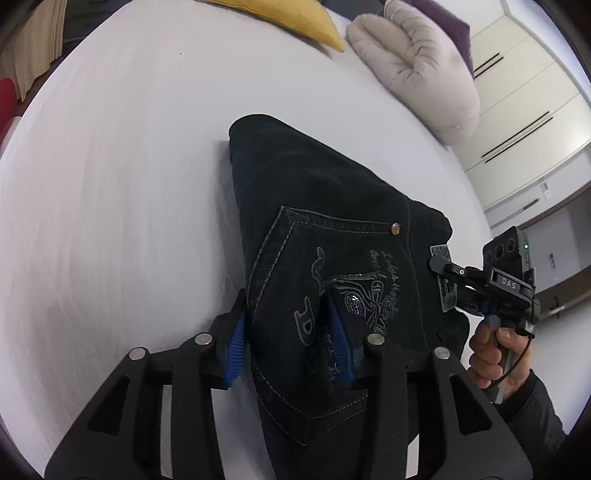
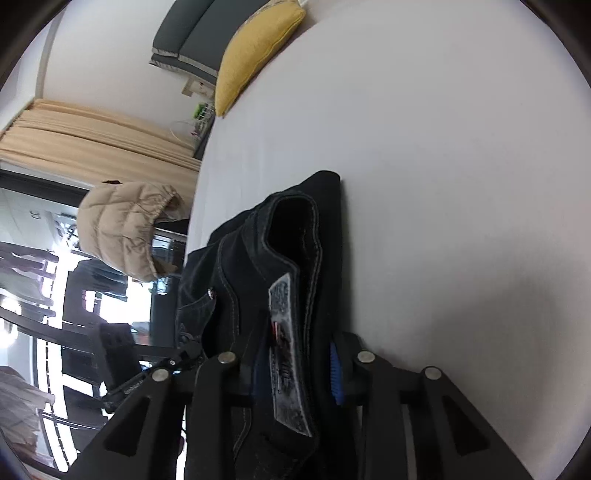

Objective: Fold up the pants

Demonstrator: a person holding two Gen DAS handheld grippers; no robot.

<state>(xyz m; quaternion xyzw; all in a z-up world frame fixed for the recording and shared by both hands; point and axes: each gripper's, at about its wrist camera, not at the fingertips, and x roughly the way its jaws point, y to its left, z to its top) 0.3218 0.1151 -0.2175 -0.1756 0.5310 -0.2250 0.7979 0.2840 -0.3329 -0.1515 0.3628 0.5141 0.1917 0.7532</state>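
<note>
Both tongs straddle the black pants (image 1: 325,221) on the white bed (image 1: 110,184): left tongs (image 1: 291,325) part open around the pocket edge, right tongs (image 2: 295,365) part open about the waistband, though any pressing is unclear. Bare sheet lies wide to every side. A yellow pillow (image 1: 295,18) and a beige jacket (image 1: 417,70) sit far off. The right hand (image 1: 495,354) grips its handle.

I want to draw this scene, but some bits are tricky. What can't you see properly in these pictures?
- Left wrist view: the lower part of the folded black denim pants is hidden behind the left gripper and cut off by the bottom edge.
- Left wrist view: the grey stitched writing on the back pocket is too small to read.
- Right wrist view: the pants' grey waistband patch is blurred, partly hidden by the right gripper's fingers.
</note>
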